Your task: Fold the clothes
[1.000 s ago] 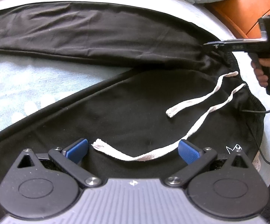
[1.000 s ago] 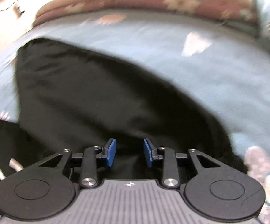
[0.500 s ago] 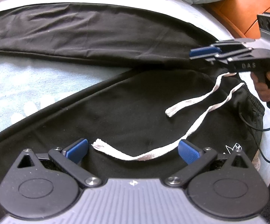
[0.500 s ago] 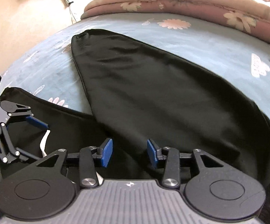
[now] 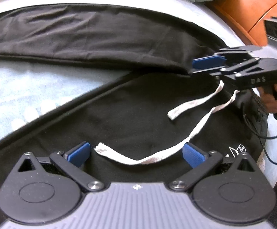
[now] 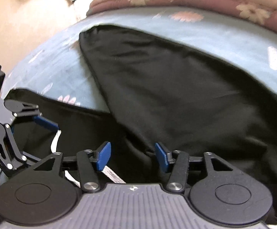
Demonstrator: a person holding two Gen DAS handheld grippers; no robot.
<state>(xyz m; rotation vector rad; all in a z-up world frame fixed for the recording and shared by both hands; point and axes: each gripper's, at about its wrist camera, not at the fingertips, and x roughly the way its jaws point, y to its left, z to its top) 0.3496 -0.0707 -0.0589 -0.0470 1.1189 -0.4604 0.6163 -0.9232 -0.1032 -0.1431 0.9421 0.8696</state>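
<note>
Meanwhile my black trousers [image 5: 119, 103] lay spread on the pale blue bedsheet [image 5: 23, 95], legs splayed apart, the white drawstring [image 5: 176, 148] trailing across the waist. My left gripper [image 5: 136, 152] hovered wide open over that drawstring, gripping nothing. My right gripper [image 6: 132, 155] had just been opening, with only the cloth below, over the crotch seam

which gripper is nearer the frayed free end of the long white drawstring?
Left. The left gripper is open with the frayed end lying just inside its left pad. The right gripper hangs over the waistband, farther off.
</note>
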